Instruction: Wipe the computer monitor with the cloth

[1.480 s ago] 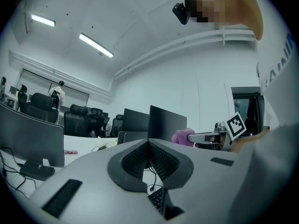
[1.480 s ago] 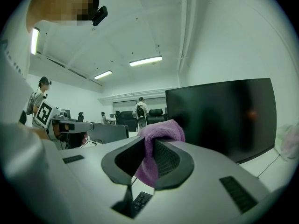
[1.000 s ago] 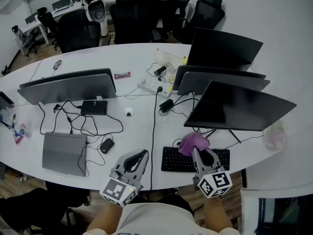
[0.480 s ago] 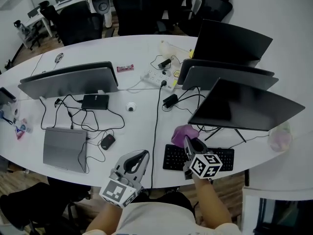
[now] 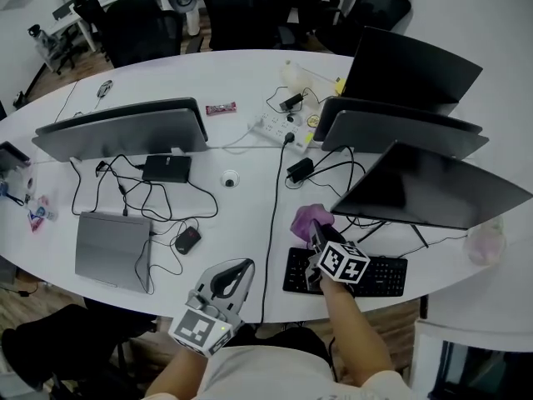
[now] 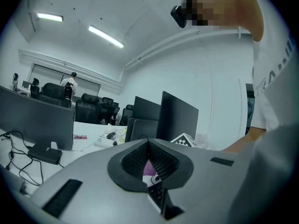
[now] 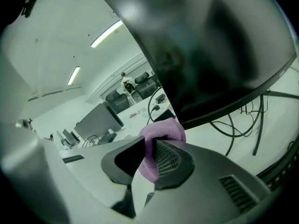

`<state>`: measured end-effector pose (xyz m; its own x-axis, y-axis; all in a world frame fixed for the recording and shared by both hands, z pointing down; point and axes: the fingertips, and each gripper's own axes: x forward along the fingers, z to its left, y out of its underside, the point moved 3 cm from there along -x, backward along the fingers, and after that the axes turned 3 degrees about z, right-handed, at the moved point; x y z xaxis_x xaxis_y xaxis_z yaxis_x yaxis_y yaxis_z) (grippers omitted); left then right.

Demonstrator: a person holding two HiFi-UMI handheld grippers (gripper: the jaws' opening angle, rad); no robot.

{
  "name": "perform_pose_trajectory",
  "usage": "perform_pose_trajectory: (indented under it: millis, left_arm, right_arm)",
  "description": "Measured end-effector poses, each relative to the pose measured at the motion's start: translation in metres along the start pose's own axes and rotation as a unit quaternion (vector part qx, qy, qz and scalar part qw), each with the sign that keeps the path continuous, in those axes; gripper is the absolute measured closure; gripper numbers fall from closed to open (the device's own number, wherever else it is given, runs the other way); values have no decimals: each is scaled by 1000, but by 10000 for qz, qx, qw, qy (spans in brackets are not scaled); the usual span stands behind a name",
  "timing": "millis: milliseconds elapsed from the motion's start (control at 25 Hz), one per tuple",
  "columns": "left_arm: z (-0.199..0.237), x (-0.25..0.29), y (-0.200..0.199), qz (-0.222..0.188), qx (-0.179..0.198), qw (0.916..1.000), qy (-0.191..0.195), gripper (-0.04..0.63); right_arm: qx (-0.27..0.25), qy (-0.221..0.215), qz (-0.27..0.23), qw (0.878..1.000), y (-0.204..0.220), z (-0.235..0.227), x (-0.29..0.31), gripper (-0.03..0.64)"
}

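My right gripper (image 5: 316, 230) is shut on a purple cloth (image 5: 305, 217), held over the black keyboard (image 5: 379, 275) just left of the nearest dark monitor (image 5: 433, 186). In the right gripper view the cloth (image 7: 159, 139) is pinched between the jaws of the right gripper (image 7: 150, 157), with the monitor's dark screen (image 7: 210, 45) close above and to the right. My left gripper (image 5: 231, 276) hangs at the table's front edge, off the desk, jaws shut on nothing. In the left gripper view the left gripper (image 6: 148, 154) points toward the monitors (image 6: 175, 118).
Two more monitors (image 5: 391, 123) stand behind the nearest one. Another monitor (image 5: 125, 132) is at the left, with a laptop (image 5: 112, 248), a mouse (image 5: 186, 240) and tangled cables (image 5: 141, 198) before it. A power strip (image 5: 279, 127) lies mid-table. Office chairs (image 5: 250, 7) stand beyond.
My right gripper with the cloth has moved left and farther over the desk, from the keyboard's front toward the monitor's left lower corner. The left gripper has stayed put.
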<state>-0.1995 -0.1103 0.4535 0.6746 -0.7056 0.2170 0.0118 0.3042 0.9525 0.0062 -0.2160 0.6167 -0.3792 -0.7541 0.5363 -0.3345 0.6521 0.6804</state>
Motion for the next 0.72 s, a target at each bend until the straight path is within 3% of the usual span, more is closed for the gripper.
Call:
perform_pose_trajectory:
  millis: [360,720]
  left_arm:
    - [10,0,4,114,-71,9999,-100,588]
    - [11,8,-1,71,-85,9999,-5,588]
  right_arm:
    - [1250,121,-30,9921,1,-20,26,552]
    - [1488,68,-498,9876,-21,-19,19,552]
